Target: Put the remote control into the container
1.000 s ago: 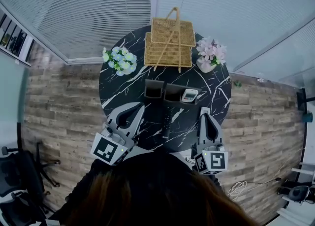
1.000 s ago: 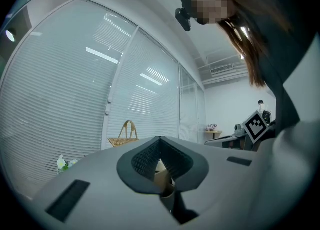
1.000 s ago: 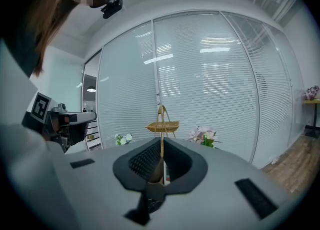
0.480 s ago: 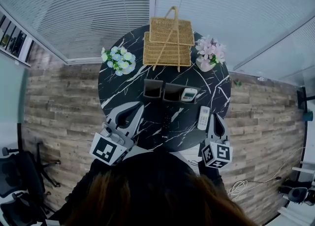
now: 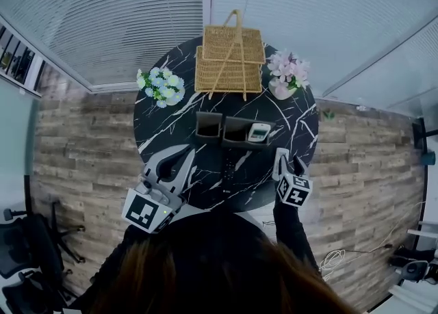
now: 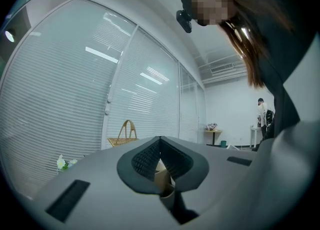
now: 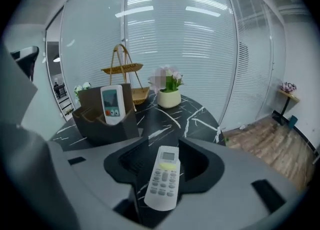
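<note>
Straddling the remote control [image 7: 164, 179] at the tabletop's [image 5: 171, 124] right edge, right gripper [image 7: 167, 149] jaws, just opening, are spread, not pinching; its long axis runs along them. Mid-tabletop sits the container [image 7: 102, 121]; left gripper [image 5: 183, 155], pressed together, is farther.

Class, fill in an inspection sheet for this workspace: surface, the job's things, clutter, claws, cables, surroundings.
Surface: round black marbled table.
Job's things: white remote lies flat near the table's right edge. The dark container stands mid-table, with a second remote upright at its right end.
Clutter: basket, blue flowers and pink flowers along the far rim.
Claws: left claw is shut and empty, over the near left edge. Right claw is open, its jaws have just been opening, and the white remote lies between them unpressed.
Cables: white cable on the floor, right.
Surroundings: blinds and office chairs.
</note>
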`<state>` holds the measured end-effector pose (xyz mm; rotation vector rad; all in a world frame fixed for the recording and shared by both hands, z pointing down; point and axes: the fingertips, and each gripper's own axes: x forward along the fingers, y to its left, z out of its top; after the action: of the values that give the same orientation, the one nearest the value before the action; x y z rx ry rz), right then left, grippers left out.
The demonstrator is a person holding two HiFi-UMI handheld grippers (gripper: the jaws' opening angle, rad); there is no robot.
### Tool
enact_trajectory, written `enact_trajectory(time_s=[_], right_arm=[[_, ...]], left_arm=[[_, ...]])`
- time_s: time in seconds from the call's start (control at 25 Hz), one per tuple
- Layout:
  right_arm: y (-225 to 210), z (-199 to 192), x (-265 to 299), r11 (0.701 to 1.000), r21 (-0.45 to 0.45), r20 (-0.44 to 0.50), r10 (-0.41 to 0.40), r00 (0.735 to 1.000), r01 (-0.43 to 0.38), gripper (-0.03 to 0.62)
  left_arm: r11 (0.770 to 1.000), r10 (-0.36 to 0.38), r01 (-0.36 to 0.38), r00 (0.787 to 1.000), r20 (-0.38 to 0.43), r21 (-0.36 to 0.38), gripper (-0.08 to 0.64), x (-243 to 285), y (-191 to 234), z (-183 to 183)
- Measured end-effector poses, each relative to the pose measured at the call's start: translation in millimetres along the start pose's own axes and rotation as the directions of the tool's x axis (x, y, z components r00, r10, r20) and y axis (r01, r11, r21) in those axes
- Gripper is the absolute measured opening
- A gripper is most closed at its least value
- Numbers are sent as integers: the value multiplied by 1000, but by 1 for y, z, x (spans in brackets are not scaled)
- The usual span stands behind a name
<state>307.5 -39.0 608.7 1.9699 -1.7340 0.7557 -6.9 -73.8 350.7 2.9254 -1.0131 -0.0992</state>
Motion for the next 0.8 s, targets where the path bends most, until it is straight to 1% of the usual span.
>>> enact_trajectory(time_s=[0.04,0.12,0.32,0.52,0.64,0.72,0.8], right_arm=[[-1,-6,5,1000,6,-25,-9,1000,9,191],[-3,-16,14,1000,13,-68,-23,997,24,219],[-8,-32,34,997,67,-159,-32,987,43,244],[-12,-37,52,996,53,-232,-55,971,69,256],[-11,-40,60,994,76,-257,-53,965,75,259],[-11,-42,64,994,71,-279,-58,958,81,259],[-11,-46,67,994,63,-303,-65,951,89,259]], left_arm=[[1000,1,-1,1000,3,-2,8,0,0,1],[1000,0,0,1000,7,-2,8,1,-2,4],[1000,1,-1,1000,-1,-7,9,1,-3,3],[1000,19,-19,999,-32,-3,9,-1,-1,-2],[1000,19,-19,1000,-23,-5,9,-2,-1,-2],[1000,20,-20,1000,-13,-7,9,-2,0,0],[1000,26,-26,999,-23,-6,9,-3,2,-2]])
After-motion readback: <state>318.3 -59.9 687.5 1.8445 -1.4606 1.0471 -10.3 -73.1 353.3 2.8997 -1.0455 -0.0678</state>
